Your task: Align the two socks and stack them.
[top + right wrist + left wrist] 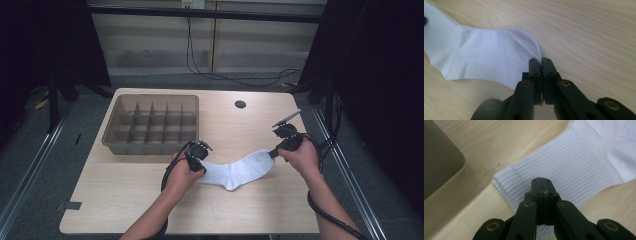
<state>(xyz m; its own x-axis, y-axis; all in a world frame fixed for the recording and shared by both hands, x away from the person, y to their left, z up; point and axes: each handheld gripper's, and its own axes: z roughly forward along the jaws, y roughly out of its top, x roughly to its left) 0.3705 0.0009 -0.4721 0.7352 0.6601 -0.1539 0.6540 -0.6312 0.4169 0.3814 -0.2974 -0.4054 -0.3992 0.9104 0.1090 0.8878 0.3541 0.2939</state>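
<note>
Sock (240,171) is what I am working, and from the high view I see it stretched across the table (150,210) in front of the divided tray (150,125), off that tray's front right corner. My left gripper (199,156) sits on the sock end nearest the tray; my right gripper (274,153) is at the far end, well away from the tray. The sock is plain white and bends at the heel, which sags toward me.

Through the left gripper view, I have the left gripper (541,181) clenched on the ribbed cuff of the sock (564,170), a little in from its open edge. The cuff shows fine lengthwise ribs and stacked layers at that edge. The tray's rounded corner (441,162) lies just beyond the cuff.

Through the right gripper view, my right gripper (540,62) is clamped on the smooth toe edge of the sock (486,57). The fabric there is soft, faintly creased, and lies against pale wood.
</note>
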